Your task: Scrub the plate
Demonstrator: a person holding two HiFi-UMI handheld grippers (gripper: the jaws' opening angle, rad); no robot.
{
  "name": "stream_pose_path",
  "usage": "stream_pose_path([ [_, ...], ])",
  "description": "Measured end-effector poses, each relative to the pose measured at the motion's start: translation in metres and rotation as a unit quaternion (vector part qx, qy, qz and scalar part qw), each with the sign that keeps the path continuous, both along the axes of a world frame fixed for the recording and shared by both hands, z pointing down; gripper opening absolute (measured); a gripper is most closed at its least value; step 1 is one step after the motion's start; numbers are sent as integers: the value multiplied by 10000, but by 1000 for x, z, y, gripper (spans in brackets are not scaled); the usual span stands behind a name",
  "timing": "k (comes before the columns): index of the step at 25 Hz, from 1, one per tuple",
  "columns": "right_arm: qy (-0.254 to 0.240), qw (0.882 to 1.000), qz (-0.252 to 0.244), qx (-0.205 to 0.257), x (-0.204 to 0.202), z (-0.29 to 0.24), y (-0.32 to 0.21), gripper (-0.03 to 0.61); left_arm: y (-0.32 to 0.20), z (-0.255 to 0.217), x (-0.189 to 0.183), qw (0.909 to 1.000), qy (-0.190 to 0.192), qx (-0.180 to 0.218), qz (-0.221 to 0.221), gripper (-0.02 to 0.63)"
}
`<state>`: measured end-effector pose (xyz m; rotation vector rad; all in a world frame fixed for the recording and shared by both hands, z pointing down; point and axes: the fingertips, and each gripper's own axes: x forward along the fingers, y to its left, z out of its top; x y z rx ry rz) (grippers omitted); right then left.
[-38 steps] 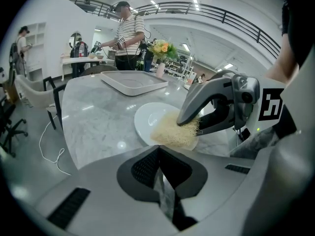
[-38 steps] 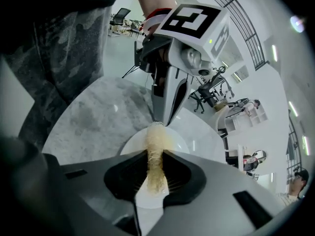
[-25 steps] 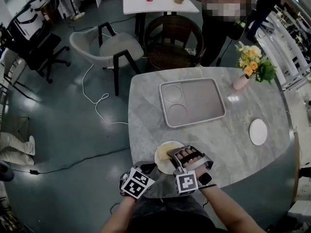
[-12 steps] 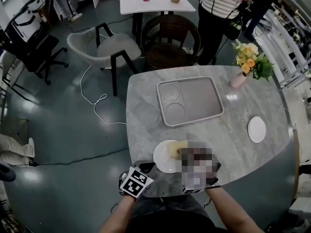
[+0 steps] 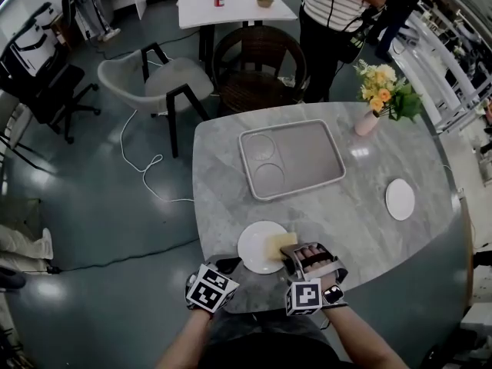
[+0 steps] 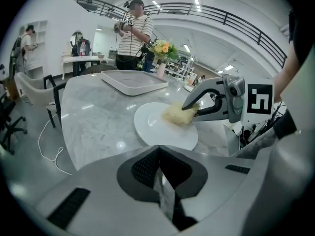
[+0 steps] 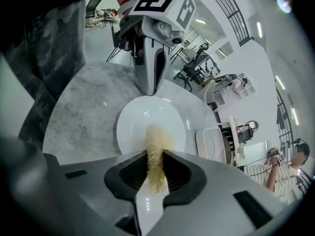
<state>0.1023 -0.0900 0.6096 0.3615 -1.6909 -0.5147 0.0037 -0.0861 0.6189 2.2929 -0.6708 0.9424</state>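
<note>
A white plate [image 5: 257, 247] lies at the near edge of the marble table [image 5: 338, 214]. My right gripper [image 5: 287, 247] is shut on a yellow fibrous scrubber [image 5: 280, 244], which rests on the plate's right part. In the right gripper view the scrubber [image 7: 157, 151] runs from between the jaws out onto the plate [image 7: 142, 124]. My left gripper [image 5: 228, 266] is at the plate's near-left rim, its jaws shut on that rim. The left gripper view shows the plate [image 6: 157, 127], the scrubber [image 6: 178, 114] and the right gripper [image 6: 189, 107] just ahead of the jaws.
A grey tray [image 5: 304, 156] with two round wells sits mid-table. A small white disc [image 5: 400, 199] lies at the right, and a pink vase of flowers [image 5: 367, 121] stands at the back right. Two chairs [image 5: 254, 75] and a standing person [image 5: 330, 21] are beyond the table.
The right gripper has drawn the scrubber from the plate's middle towards its right side. The left gripper stays at the near-left rim.
</note>
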Motion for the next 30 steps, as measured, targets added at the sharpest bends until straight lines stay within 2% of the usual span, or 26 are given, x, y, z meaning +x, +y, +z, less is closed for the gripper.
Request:
stream_pose_path([
  [10, -136, 9996, 173, -160, -11, 3, 22, 81, -1, -3, 1, 10000, 28, -6, 11, 12],
  [14, -195, 9997, 104, -105, -19, 3, 25, 81, -1, -2, 1, 10000, 42, 5, -15, 12],
  [30, -771, 9954, -143, -557, -54, -7, 58, 81, -2, -1, 1, 9999, 97, -2, -143, 12],
])
